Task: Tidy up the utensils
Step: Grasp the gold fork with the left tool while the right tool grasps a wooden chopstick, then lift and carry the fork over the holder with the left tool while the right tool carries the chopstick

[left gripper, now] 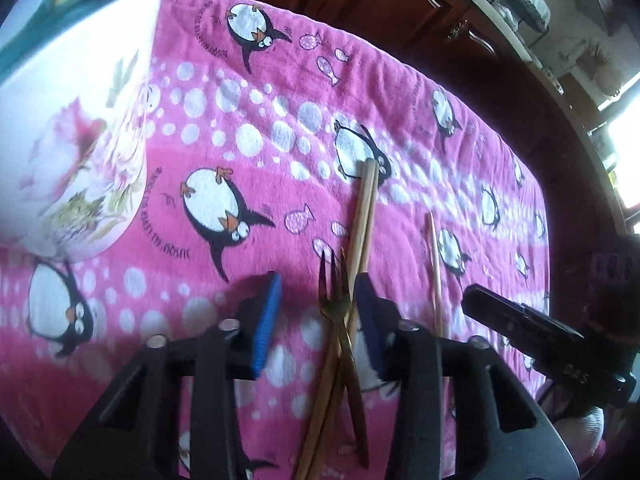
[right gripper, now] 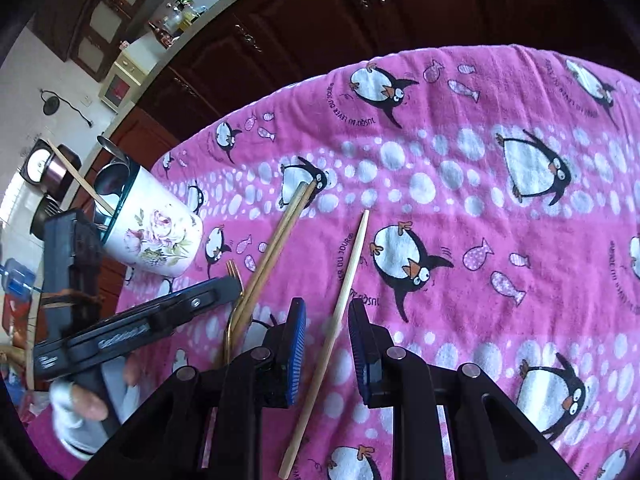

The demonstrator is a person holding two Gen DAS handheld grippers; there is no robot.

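A gold fork (left gripper: 335,300) lies crossed over a pair of wooden chopsticks (left gripper: 365,216) on the pink penguin cloth (left gripper: 248,92). My left gripper (left gripper: 318,312) hangs over them, open, with fork and chopsticks between its blue pads. The left pad stands clear of the fork and the right pad is close beside the chopsticks. A single chopstick (right gripper: 340,312) lies between the pads of my right gripper (right gripper: 326,332), which is open with a narrow gap on each side. A white floral mug (right gripper: 156,236) at the cloth's left holds a chopstick and spoons.
The mug (left gripper: 80,140) looms large at the left of the left wrist view. The cloth's far edge drops off toward dark wooden cabinets (right gripper: 320,20). A gloved hand (right gripper: 76,420) holds the left gripper. The single chopstick (left gripper: 435,276) lies right of the pair.
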